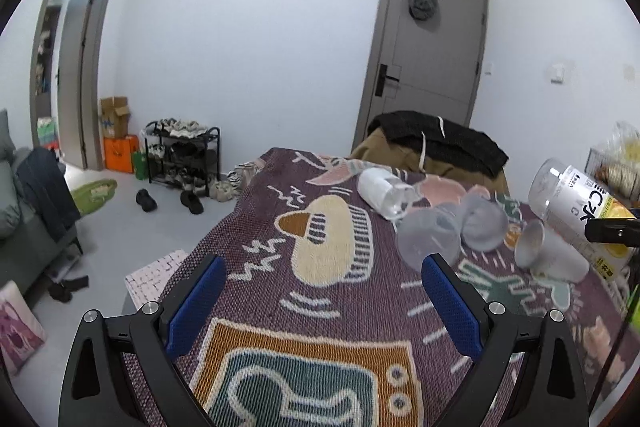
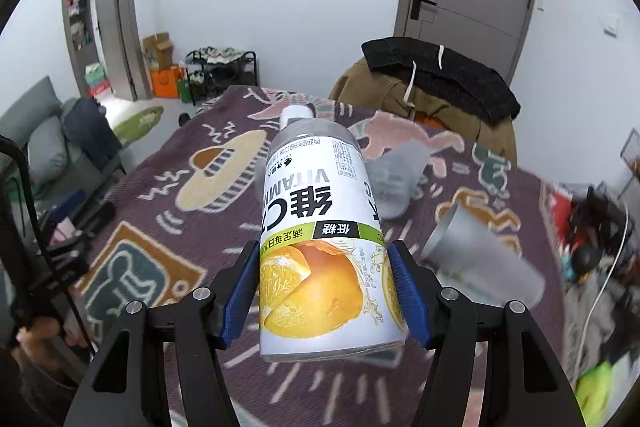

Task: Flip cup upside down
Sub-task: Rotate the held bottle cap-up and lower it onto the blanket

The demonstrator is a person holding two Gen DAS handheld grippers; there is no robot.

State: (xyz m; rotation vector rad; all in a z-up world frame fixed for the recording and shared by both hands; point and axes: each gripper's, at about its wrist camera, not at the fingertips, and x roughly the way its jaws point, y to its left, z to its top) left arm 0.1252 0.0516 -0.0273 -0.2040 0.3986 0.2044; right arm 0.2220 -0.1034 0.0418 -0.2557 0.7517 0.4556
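Observation:
Three frosted translucent cups lie on their sides on the patterned tablecloth (image 1: 328, 307): one (image 1: 428, 241) just beyond my left gripper's right finger, a second (image 1: 482, 223) behind it, a third (image 1: 550, 253) farther right. My left gripper (image 1: 324, 301) hovers low over the cloth, open, nothing between its blue pads. My right gripper (image 2: 324, 291) is shut on an orange-label drink bottle (image 2: 320, 227), held above the table with its white cap pointing away. Two of the cups (image 2: 392, 183) (image 2: 480, 261) show beside that bottle, and the bottle (image 1: 576, 203) also appears tilted at the right of the left wrist view.
A white and clear container (image 1: 384, 193) lies on its side behind the cups. A chair draped with brown and black clothing (image 1: 436, 143) stands at the table's far end. A sofa (image 1: 24, 203) and shoe rack (image 1: 184, 155) sit left. A hand (image 2: 36, 339) grips a handle.

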